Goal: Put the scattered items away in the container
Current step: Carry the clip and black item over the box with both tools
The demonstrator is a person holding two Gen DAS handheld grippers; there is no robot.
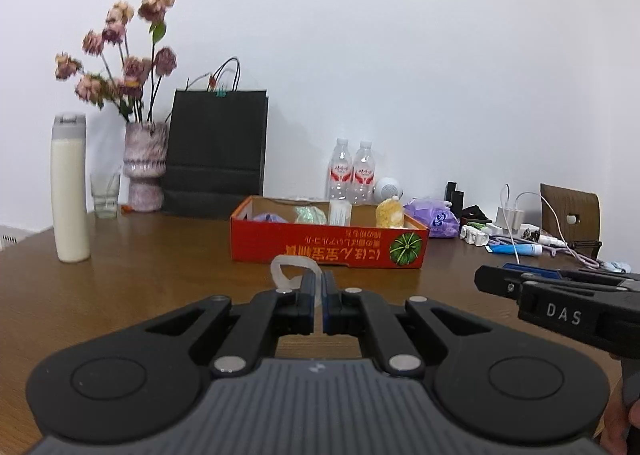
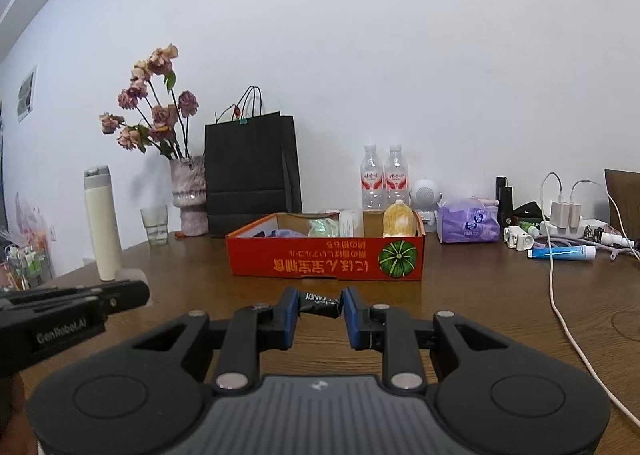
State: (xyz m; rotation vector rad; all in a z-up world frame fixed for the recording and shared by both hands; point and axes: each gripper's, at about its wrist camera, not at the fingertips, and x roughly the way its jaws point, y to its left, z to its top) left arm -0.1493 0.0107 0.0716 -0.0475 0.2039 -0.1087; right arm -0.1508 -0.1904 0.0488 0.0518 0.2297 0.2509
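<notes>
A red cardboard box point(image 1: 328, 251) with a melon picture stands on the wooden table ahead; it also shows in the right wrist view point(image 2: 326, 258). Inside are a yellow packet point(image 1: 390, 213), a white carton and pale bags. My left gripper point(image 1: 322, 279) is shut on a translucent whitish band point(image 1: 290, 265) that loops up to the left of its fingers, just short of the box. My right gripper point(image 2: 321, 301) is shut on a black candy wrapper point(image 2: 320, 303), held in front of the box. Each gripper shows at the edge of the other's view.
A white bottle point(image 1: 70, 191), a glass point(image 1: 105, 195), a flower vase point(image 1: 144, 167) and a black paper bag point(image 1: 218, 157) stand at the back left. Two water bottles point(image 2: 384, 177), a purple tissue pack point(image 2: 468, 223), a blue tube point(image 2: 560, 253), chargers and a white cable point(image 2: 560, 295) lie right.
</notes>
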